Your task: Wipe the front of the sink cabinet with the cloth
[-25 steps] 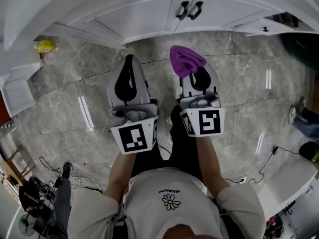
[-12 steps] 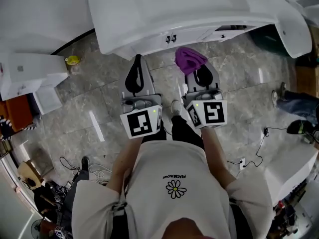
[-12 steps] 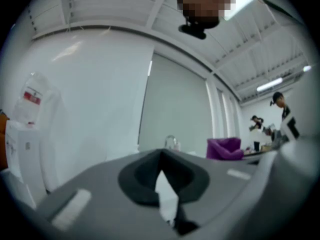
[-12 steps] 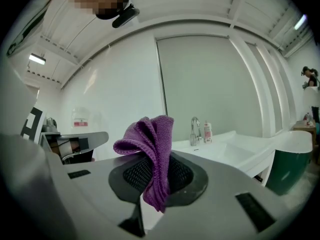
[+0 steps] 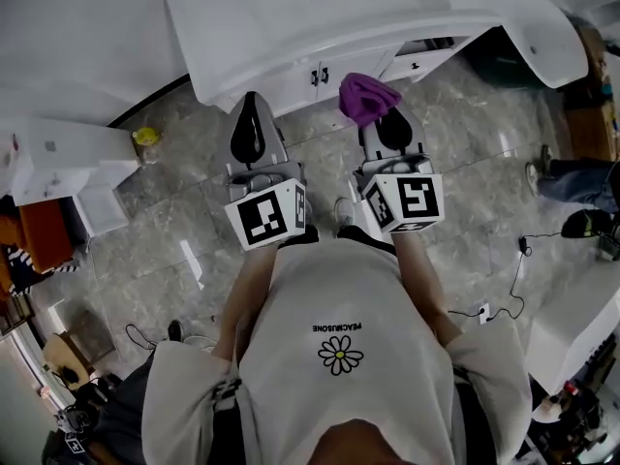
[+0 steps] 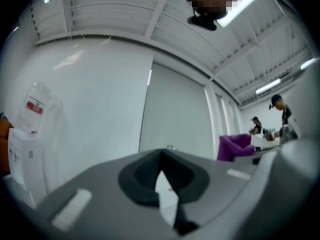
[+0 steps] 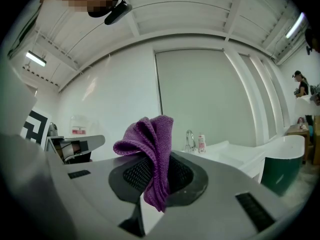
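Item: purple cloth (image 5: pixel 366 97), knitted or terry weave, bunched into loose folds. It is pinched in the right gripper (image 5: pixel 380 129), whose jaws are pressed together on its lower folds, so the greater part stands up above the tips and flops to one side in the right gripper view (image 7: pixel 150 154). We hold it in the air in front of the sink cabinet (image 5: pixel 291 83), near the paired dark door handles (image 5: pixel 317 76), and as far as we can tell it is not yet touching the doors. Handling, in our judgement: very light, soft and limp, not fragile, with grip enough in the weave not to slip from the pads. Taken by one edge as now, it offers only a small wad to the surface. A hold nearer its middle, with a flat fold left proud of the tips, should wipe better and keep the hard jaws off the white paint. Left gripper (image 5: pixel 248 114): jaws brought together on nothing, idle beside the right one (image 6: pixel 162 176). Writing: black-and-white square markers on both gripper cubes. There is a line of small print above a daisy on the shirt (image 5: pixel 339 355), which we cannot read with confidence. A small bottle (image 7: pixel 201 144) by the tap (image 7: pixel 190 140) and a red-and-white label (image 6: pixel 35 106) are both too small to read.
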`<act>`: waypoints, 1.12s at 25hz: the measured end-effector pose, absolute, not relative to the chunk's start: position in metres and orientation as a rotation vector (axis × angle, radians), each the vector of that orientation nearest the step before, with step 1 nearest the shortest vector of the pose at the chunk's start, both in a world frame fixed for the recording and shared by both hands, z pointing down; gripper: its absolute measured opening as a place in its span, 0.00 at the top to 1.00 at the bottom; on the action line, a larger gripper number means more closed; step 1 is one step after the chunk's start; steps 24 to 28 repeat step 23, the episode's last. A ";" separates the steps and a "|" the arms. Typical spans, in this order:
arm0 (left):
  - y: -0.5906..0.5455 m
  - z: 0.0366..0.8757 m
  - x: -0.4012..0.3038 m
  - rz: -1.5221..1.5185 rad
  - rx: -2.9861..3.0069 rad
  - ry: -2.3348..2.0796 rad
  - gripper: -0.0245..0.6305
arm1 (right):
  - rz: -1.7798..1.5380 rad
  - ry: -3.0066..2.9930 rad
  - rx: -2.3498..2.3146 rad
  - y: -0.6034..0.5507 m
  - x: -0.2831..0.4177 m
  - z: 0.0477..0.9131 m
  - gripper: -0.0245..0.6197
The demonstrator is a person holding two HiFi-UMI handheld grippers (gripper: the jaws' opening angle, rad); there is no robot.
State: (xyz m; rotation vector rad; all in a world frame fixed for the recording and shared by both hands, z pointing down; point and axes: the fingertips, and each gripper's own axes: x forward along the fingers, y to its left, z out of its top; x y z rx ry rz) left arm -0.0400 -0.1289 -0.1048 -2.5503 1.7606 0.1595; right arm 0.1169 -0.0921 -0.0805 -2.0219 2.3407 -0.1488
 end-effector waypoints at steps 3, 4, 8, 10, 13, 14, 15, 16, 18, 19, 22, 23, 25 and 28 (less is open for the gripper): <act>-0.117 -0.109 -0.037 0.139 -2.535 1.744 0.96 | -0.199 2.311 -2.011 -0.078 0.118 -0.077 0.88; -0.114 -0.109 -0.035 0.135 -2.534 1.743 0.96 | -0.219 2.307 -2.009 -0.075 0.119 -0.075 0.88; -0.107 -0.113 -0.029 0.124 -2.532 1.738 0.96 | -0.229 2.308 -2.009 -0.068 0.123 -0.071 0.88; -0.103 -0.113 -0.027 0.122 -2.531 1.741 0.96 | -0.237 2.300 -2.013 -0.065 0.127 -0.070 0.88; -0.096 -0.113 -0.026 0.109 -2.527 1.746 0.96 | -0.246 2.284 -2.020 -0.060 0.132 -0.070 0.88; -0.094 -0.113 -0.026 0.105 -2.525 1.748 0.96 | -0.247 2.283 -2.021 -0.058 0.134 -0.070 0.88; -0.092 -0.114 -0.026 0.102 -2.522 1.750 0.96 | -0.248 2.285 -2.020 -0.056 0.135 -0.070 0.88; -0.090 -0.114 -0.026 0.100 -2.519 1.754 0.96 | -0.252 2.287 -2.020 -0.055 0.135 -0.069 0.88; -0.086 -0.114 -0.026 0.101 -2.512 1.765 0.96 | -0.269 2.285 -2.021 -0.051 0.138 -0.067 0.88; -0.084 -0.113 -0.027 0.101 -2.510 1.773 0.96 | -0.275 2.277 -2.023 -0.049 0.140 -0.066 0.88; -0.079 -0.109 -0.028 0.093 -2.506 1.791 0.96 | -0.292 2.252 -2.025 -0.043 0.146 -0.063 0.88; -0.078 -0.107 -0.028 0.088 -2.504 1.795 0.96 | -0.297 2.246 -2.025 -0.041 0.147 -0.061 0.88; -0.078 -0.107 -0.028 0.088 -2.504 1.795 0.96 | -0.297 2.246 -2.025 -0.041 0.147 -0.061 0.88; -0.078 -0.107 -0.028 0.088 -2.504 1.795 0.96 | -0.297 2.246 -2.025 -0.041 0.147 -0.061 0.88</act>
